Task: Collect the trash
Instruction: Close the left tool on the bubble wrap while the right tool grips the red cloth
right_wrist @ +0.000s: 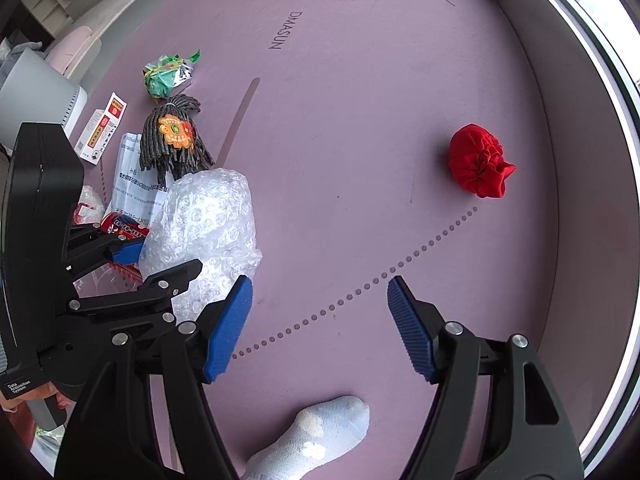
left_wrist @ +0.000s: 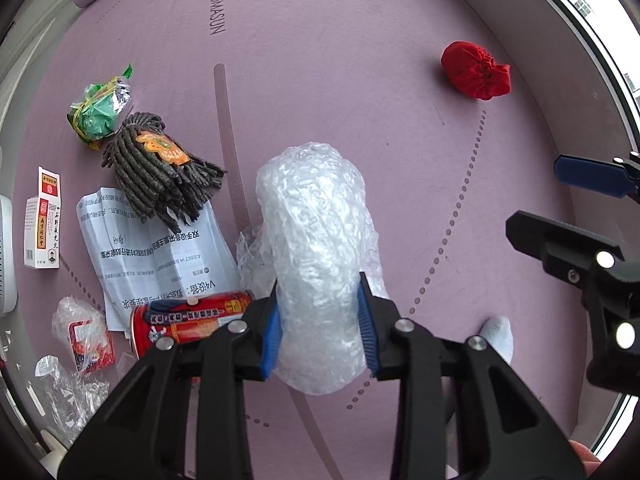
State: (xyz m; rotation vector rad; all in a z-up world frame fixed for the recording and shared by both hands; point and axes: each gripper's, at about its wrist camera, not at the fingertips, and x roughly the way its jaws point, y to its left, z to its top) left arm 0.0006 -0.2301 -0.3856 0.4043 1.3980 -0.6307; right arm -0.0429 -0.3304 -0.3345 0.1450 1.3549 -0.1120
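The left gripper (left_wrist: 320, 332) pinches a clear bubble-wrap roll (left_wrist: 316, 248), its long axis running forward beyond the jaws; the right gripper (right_wrist: 320, 328) stands spread, empty.

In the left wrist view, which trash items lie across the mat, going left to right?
Medicine box → green wrapper bundle → grey mop head → bubble wrap roll → red cloth bundle.
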